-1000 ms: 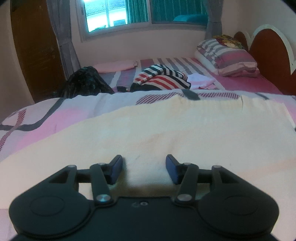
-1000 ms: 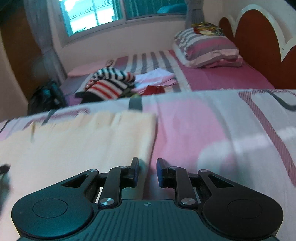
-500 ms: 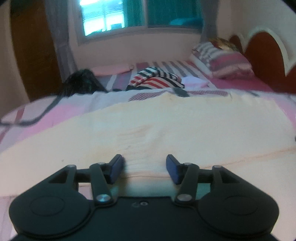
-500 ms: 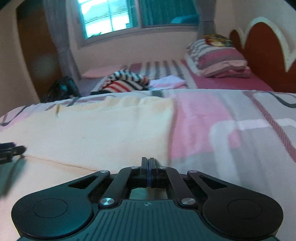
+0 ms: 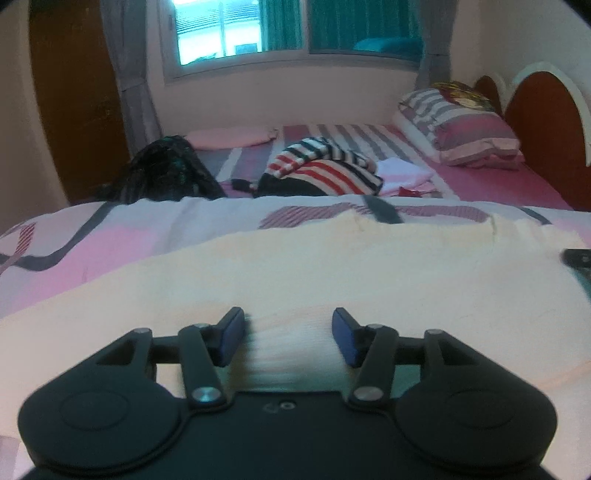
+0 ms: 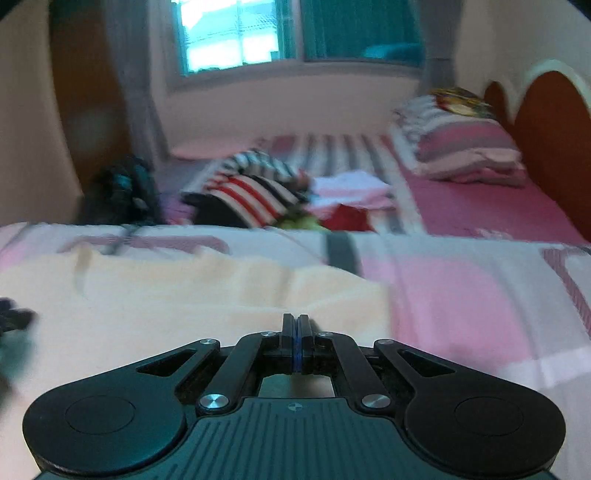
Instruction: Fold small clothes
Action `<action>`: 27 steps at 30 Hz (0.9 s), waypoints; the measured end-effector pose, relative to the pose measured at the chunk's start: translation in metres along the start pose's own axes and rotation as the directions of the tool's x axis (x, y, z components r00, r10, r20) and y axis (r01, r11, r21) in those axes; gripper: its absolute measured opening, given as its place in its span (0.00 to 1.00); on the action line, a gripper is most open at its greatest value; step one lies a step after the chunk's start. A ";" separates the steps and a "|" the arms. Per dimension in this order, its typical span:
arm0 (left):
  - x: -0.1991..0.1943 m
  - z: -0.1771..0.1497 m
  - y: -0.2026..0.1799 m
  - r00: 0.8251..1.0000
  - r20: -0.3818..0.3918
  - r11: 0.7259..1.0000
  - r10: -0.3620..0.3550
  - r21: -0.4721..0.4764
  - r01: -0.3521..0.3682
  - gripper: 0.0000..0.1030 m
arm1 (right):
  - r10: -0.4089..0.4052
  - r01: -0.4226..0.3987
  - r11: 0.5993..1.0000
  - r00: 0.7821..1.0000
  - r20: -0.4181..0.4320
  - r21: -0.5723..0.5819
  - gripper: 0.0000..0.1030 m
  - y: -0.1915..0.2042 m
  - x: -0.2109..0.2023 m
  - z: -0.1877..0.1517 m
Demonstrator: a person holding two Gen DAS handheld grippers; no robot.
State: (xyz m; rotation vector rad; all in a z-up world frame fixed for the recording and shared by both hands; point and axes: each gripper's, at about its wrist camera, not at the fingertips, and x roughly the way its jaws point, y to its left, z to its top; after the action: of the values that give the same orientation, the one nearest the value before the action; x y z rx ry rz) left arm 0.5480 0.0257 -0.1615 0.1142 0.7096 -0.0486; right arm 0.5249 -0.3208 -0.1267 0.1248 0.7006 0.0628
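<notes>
Nearest the left wrist camera, the left gripper (image 5: 288,334) is pointing down over a cream cloth (image 5: 332,273), its jaws apart and opening; a bunched ridge of the cloth is lying between the fingers (image 5: 231,332), but the pads are not pressing on it. Close to the right wrist camera, the right gripper (image 6: 295,332) is sitting with its jaws pressed fully together over the right-hand part of the same cream cloth (image 6: 184,295); whether any fabric is pinched between them I cannot tell, since the view is blurred. At the right edge of the left view, a dark piece of the right gripper (image 5: 578,258) is showing above the cloth. Under the cloth, a pink, white and grey patterned blanket (image 5: 92,243) is spreading across the near surface, and the cloth is lying flat on it, reaching from the near edge up toward the blanket's far fold. Beyond that fold, a striped red, white and navy garment (image 5: 325,173) is lying heaped on a striped bedsheet (image 5: 354,136), with a pale pink folded piece (image 5: 404,173) just beside it and a dark bundle (image 5: 166,173) off to the left. Farther back, a striped pillow (image 5: 461,129) is resting against a brown headboard (image 5: 539,110), and a window (image 5: 240,29) is glowing in the far wall.
</notes>
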 end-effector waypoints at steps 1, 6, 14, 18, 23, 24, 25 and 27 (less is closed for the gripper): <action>0.001 -0.001 0.003 1.000 -0.009 1.000 0.007 -0.004 -0.007 0.61 | -0.017 0.016 0.998 1.000 0.011 0.058 0.00 -0.013 0.000 -0.003; 0.002 -0.001 0.007 1.000 -0.016 1.000 0.001 -0.024 -0.001 0.61 | -0.073 0.073 0.997 0.997 0.012 0.035 0.00 -0.013 -0.002 -0.003; -0.035 -0.007 -0.006 1.000 0.028 1.000 -0.010 -0.026 0.011 0.53 | -0.029 0.027 0.999 0.999 0.036 0.047 0.00 0.003 -0.042 -0.015; -0.027 -0.020 -0.014 1.000 -0.003 1.000 -0.002 0.002 0.002 0.56 | -0.031 0.032 0.999 0.999 -0.027 0.017 0.00 0.014 -0.042 -0.035; -0.031 -0.017 -0.012 1.000 -0.001 1.000 -0.006 -0.015 0.006 0.55 | -0.029 0.029 0.999 1.000 -0.010 0.035 0.00 0.019 -0.050 -0.033; -0.034 -0.017 -0.012 1.000 0.001 1.000 -0.008 -0.015 0.008 0.55 | -0.023 0.023 0.999 1.000 0.000 0.036 0.00 0.021 -0.056 -0.033; -0.037 -0.017 -0.012 1.000 0.004 1.000 -0.012 -0.016 0.012 0.55 | -0.027 0.027 0.999 1.000 0.010 0.028 0.00 0.024 -0.063 -0.033; -0.040 -0.019 -0.012 1.000 0.004 1.000 -0.022 -0.013 0.022 0.55 | -0.039 0.039 0.999 0.999 0.027 0.018 0.00 0.028 -0.077 -0.034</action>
State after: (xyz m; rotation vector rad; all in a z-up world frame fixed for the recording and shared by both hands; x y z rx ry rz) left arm 0.5047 0.0167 -0.1508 0.0939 0.7068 -0.0651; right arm 0.4436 -0.2971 -0.0995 0.1282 0.6763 0.0175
